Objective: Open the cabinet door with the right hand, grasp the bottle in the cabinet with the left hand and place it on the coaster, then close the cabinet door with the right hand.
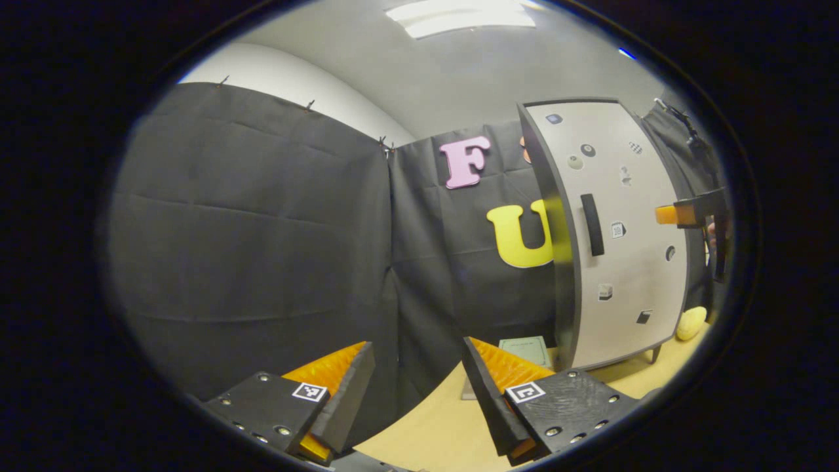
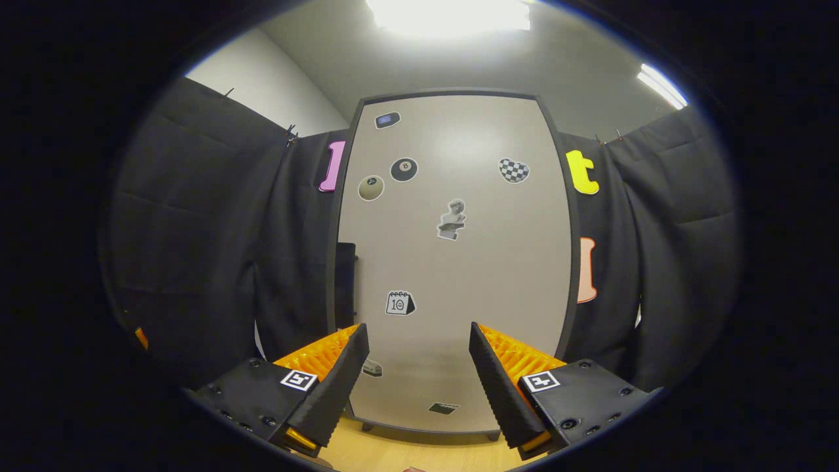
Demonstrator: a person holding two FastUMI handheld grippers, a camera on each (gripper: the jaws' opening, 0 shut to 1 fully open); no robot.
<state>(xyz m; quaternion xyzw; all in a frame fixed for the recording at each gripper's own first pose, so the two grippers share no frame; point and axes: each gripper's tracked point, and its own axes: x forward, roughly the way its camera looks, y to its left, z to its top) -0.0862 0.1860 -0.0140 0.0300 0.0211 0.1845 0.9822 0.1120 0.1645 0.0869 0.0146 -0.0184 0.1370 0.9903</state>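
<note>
Nearest to us in the left gripper view, our left tongs (image 1: pixel 417 380) hang spread open with nothing between them, above the bare worktop (image 1: pixel 426 432). Just past their right finger lies a pale green square, likely the coaster (image 1: pixel 524 351), flat on the worktop and close beside the cabinet's foot. Farther right stands the cabinet (image 1: pixel 616 236), its door shut, a dark bar handle (image 1: pixel 592 224) running upright near the door's left edge. Beyond its right edge we catch the right tongs (image 1: pixel 668 214) coming in at handle height, and low down a round yellowish thing (image 1: pixel 691 323) sits on the worktop by the cabinet's far foot.

In the right gripper view, our right tongs (image 2: pixel 417 377) are also parted and empty, pointing square at the cabinet door (image 2: pixel 452 262). The handle (image 2: pixel 345 285) shows as a dark strip left of our left finger, on the door's left edge. Stickers dot the door.

We judge we are at the first step: the door is not yet opened. The bottle cannot be seen; we take it to be behind the shut door. Next, the right tongs need to shift left to the handle, close on it and swing the door out. Our left tongs and the coaster sit near the handle side, so the door's swing may need room there.
</note>
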